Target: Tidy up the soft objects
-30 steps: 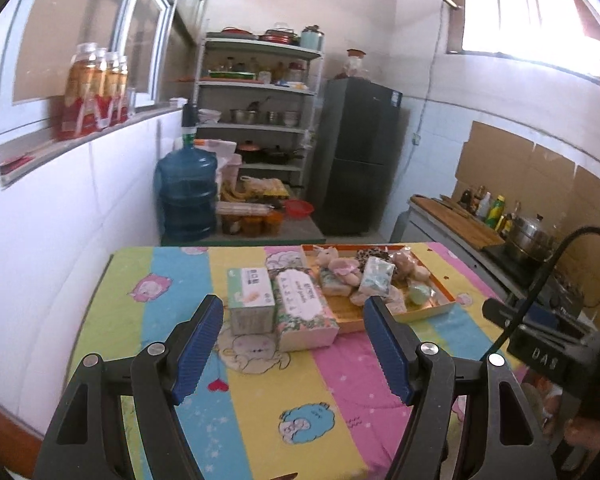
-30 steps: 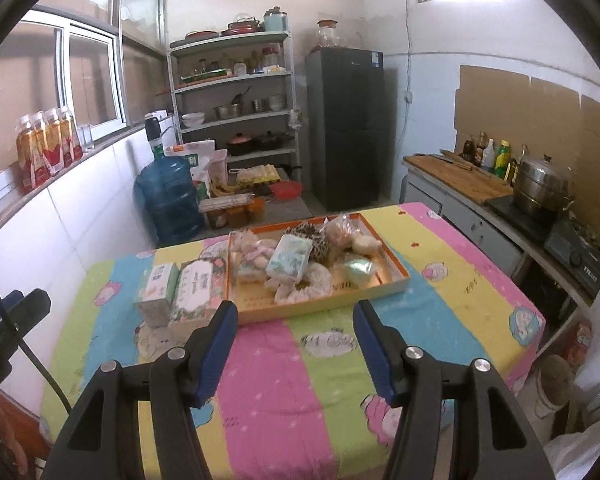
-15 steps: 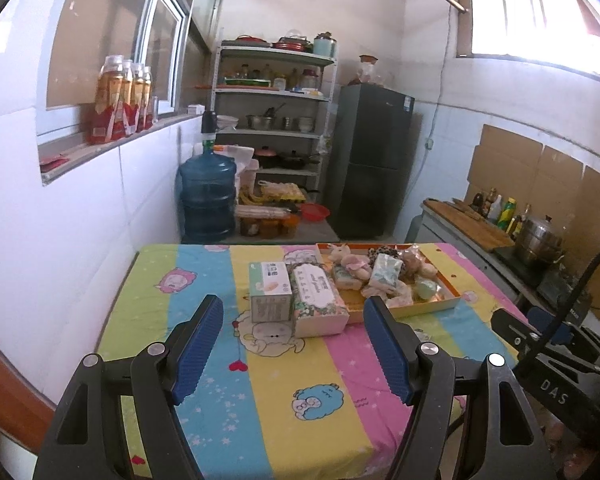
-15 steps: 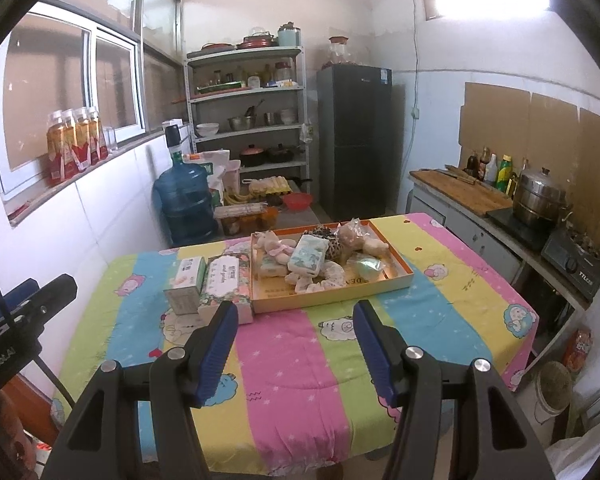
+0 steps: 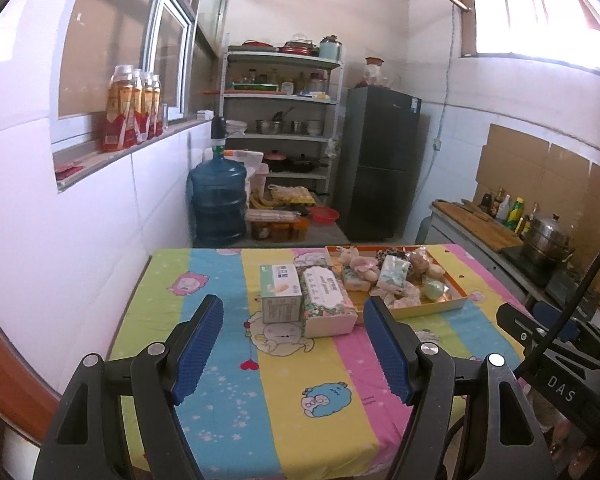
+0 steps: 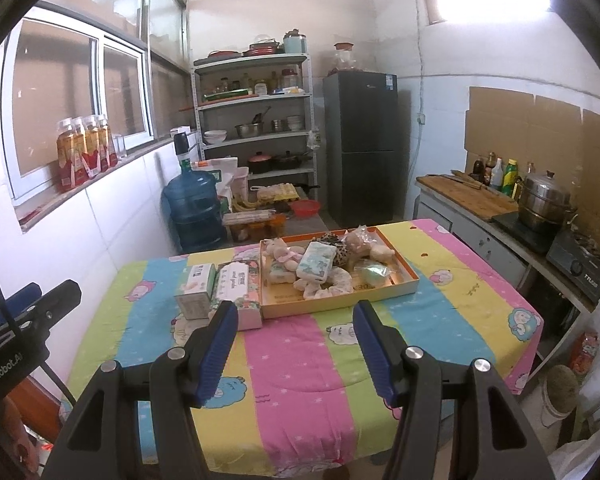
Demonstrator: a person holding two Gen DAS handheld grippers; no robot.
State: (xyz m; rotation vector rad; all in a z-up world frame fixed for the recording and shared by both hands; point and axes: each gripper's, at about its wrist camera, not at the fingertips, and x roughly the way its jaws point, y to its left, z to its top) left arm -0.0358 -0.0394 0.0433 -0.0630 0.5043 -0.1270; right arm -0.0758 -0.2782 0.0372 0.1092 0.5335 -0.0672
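Note:
An orange-rimmed tray [image 6: 340,305] [image 5: 432,307] sits on the far half of the table, holding several soft things: a pink plush toy [image 6: 281,254], a tissue pack [image 6: 316,261], a green ball [image 6: 374,271]. Left of it stand a flowered tissue box [image 6: 240,280] [image 5: 326,295] and a smaller green-and-white box [image 6: 196,285] [image 5: 281,292]. My left gripper [image 5: 294,348] hangs open over the table's near end, well short of the boxes. My right gripper [image 6: 294,348] is open too, back from the tray, with nothing between its fingers.
A striped cartoon cloth [image 6: 300,368] covers the table. Beyond it stand a blue water jug [image 6: 196,208], a metal shelf rack [image 6: 256,120] and a dark fridge [image 6: 360,140]. A counter with a steel pot [image 6: 544,204] and stove runs along the right. White wall at left.
Both grippers have pulled back from the table and risen a little, so the tray and boxes look smaller and farther. Their jaws kept the same width.

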